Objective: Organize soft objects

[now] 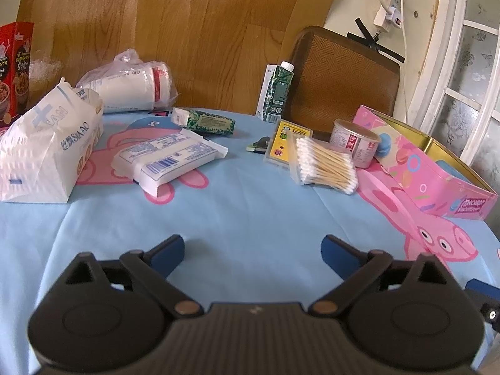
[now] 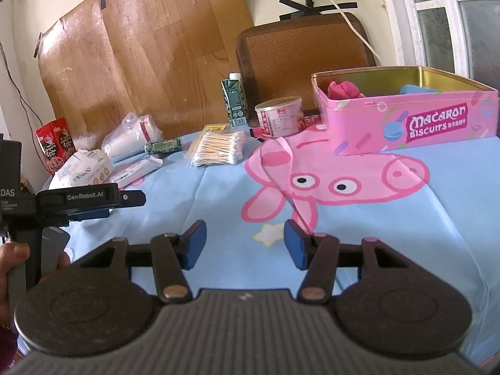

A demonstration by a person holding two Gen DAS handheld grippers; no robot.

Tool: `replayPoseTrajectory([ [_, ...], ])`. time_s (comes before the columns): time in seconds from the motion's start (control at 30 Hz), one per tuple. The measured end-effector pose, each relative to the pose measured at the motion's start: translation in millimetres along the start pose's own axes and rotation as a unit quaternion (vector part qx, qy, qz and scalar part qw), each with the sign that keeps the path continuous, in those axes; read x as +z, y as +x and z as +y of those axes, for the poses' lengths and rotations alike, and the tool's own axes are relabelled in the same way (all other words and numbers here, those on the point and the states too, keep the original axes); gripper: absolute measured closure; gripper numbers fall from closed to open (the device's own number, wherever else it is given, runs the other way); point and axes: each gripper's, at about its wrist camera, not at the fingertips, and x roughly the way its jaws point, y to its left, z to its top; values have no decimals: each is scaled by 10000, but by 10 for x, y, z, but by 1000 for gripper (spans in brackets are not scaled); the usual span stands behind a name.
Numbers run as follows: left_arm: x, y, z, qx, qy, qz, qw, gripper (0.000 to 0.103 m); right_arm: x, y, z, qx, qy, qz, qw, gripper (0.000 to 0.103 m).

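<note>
Near the front edge of the table (image 1: 250,212), the left gripper (image 1: 253,250) hovers with its jaws wide apart and nothing between them; the right gripper (image 2: 245,243), beside it, stands partly open and empty too. Ahead and to the left of the left gripper lies the flat white pack (image 1: 165,159) (gauze or pads, probably), long axis slanting from near-left to far-right, just beside the white bag (image 1: 47,150) by the left edge. The pink tin (image 2: 406,122), already holding a pink soft thing (image 2: 342,90), sits at the far right corner. The left hand looks nearer the pack, the right nearer the tin.
</note>
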Motion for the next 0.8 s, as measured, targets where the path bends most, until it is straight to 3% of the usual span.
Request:
replayPoseTrajectory([
  [0.63,-14,-30,69,-168,-216,-37,9996,1,20,41,20,10,-122,-10,9999,48],
  [0.8,-30,-105,159,105,-568,-240,9980,1,148,164,67,46,-244,-38,9997,48],
])
